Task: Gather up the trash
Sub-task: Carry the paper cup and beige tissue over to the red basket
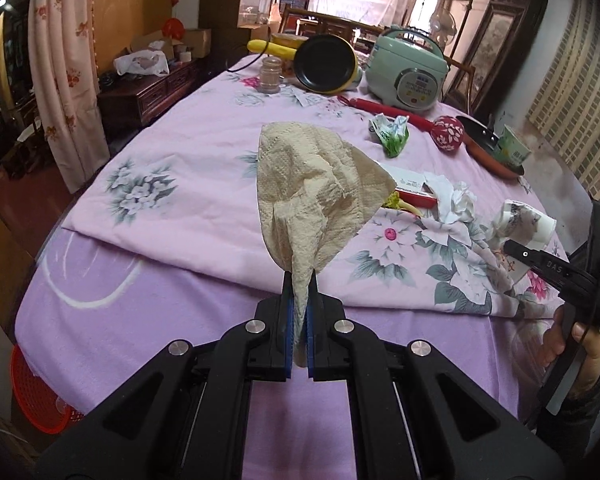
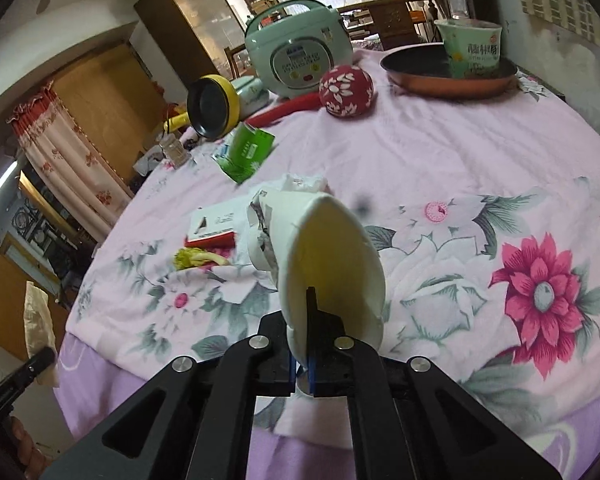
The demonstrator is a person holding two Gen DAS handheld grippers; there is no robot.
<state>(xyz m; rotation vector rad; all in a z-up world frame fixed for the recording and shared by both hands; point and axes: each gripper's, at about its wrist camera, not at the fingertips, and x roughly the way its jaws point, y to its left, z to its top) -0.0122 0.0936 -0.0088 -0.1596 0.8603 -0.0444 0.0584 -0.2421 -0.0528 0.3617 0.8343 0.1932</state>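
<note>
Left gripper: my jaws pinch the paper towel by one corner; it stands past them, light and limp.
Right gripper: jaws clamp the paper cup rim; thin, crushable.

I see a beige paper towel hanging crumpled, a white paper cup tilted (rim squashed), a green wrapper on cloth.

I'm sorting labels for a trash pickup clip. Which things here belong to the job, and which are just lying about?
Trash job: beige paper towel in left gripper; crushed paper cup in right gripper; green wrapper; crumpled white paper; vegetable scrap.

Lying about: rice cooker; yellow pan; red ball.
</note>
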